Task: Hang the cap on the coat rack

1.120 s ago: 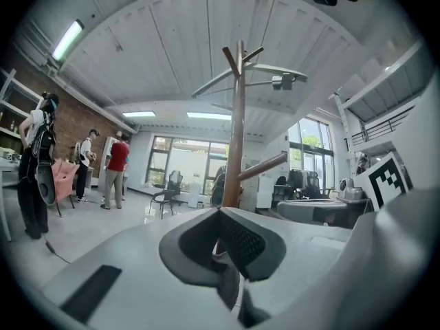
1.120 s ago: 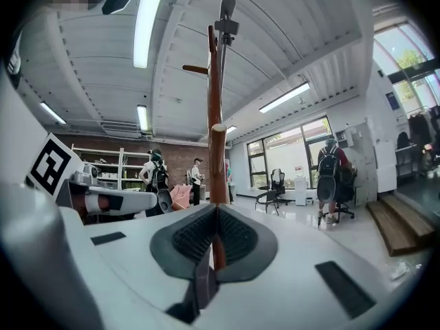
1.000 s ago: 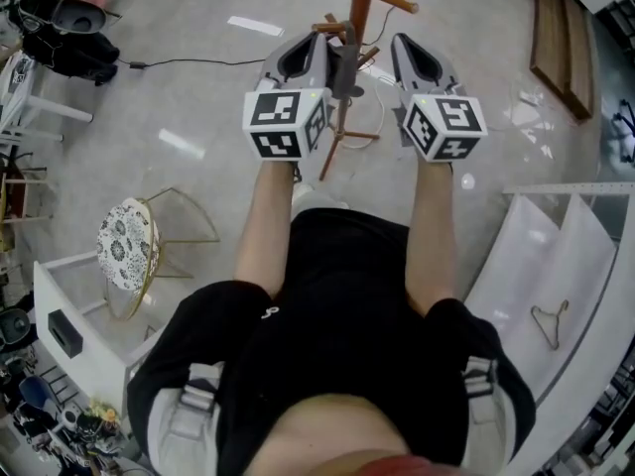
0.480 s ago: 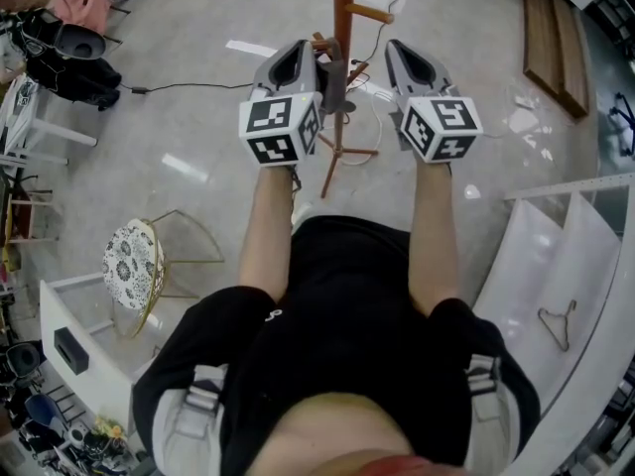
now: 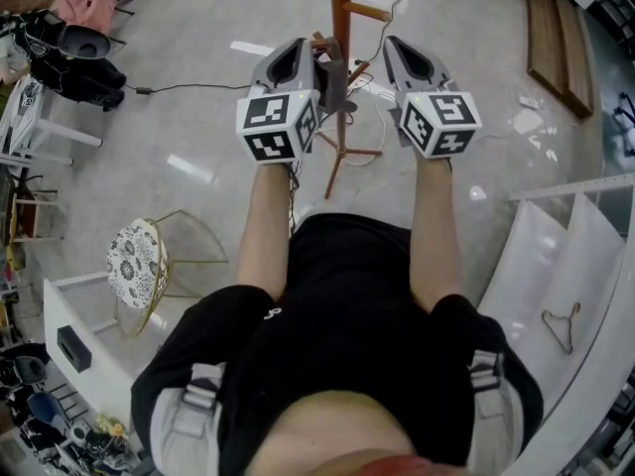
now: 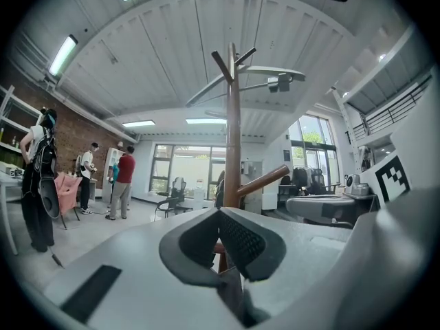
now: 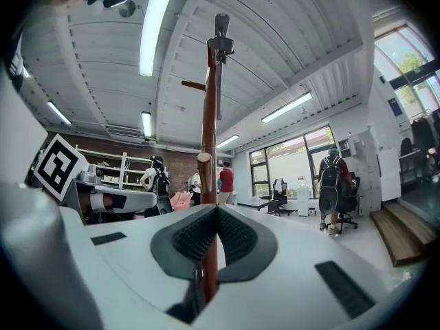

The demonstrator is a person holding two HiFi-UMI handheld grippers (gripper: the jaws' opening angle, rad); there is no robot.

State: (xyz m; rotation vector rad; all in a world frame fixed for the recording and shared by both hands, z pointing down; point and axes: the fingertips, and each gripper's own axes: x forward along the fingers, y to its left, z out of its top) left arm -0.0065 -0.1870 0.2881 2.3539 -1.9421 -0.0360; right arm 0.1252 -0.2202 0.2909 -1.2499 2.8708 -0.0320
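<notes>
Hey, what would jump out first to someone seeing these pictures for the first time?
The wooden coat rack rises in the middle of the head view, straight ahead of the person. The left gripper and right gripper are held up on either side of its pole, both shut. A patterned stool stands on the floor at that view's lower left.

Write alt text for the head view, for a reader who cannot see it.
Seen from above, a person holds the left tongs and the right tongs, both shut, beside a wooden coat rack on a pale floor.
</notes>
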